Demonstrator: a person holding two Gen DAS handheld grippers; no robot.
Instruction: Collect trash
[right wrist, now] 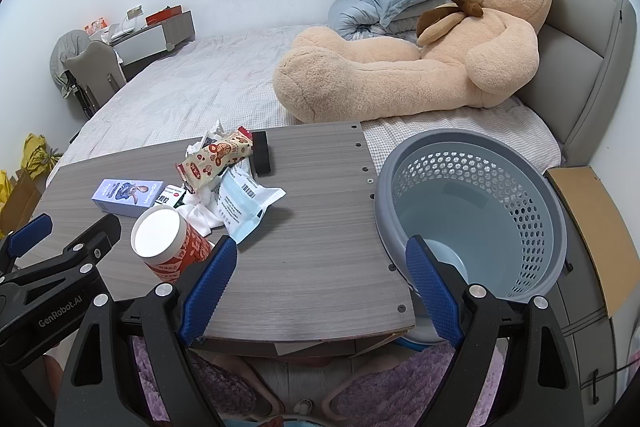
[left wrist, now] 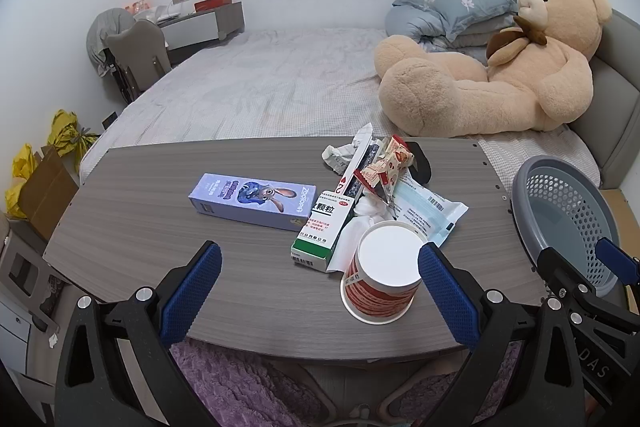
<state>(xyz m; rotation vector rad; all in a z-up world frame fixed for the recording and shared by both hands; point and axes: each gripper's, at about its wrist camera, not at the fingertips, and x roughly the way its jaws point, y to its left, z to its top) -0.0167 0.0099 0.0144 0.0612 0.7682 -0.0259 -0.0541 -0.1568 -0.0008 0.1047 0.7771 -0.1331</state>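
With both tongs, left [left wrist: 320,287] and right [right wrist: 316,283], wide and empty, we risk tipping the upturned paper cup [left wrist: 382,277] off the surface [left wrist: 160,227] near edge.

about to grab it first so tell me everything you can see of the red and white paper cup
The paper cup stands upside down on the grey wood-grain table near its front edge, white base up, rolled rim down. Its wall is red with white print, apparently paper, and looks undented. From the right wrist it appears slightly tilted. White tissue and the green-and-white medicine box lie right behind it, seemingly touching. Neither gripper holds it.
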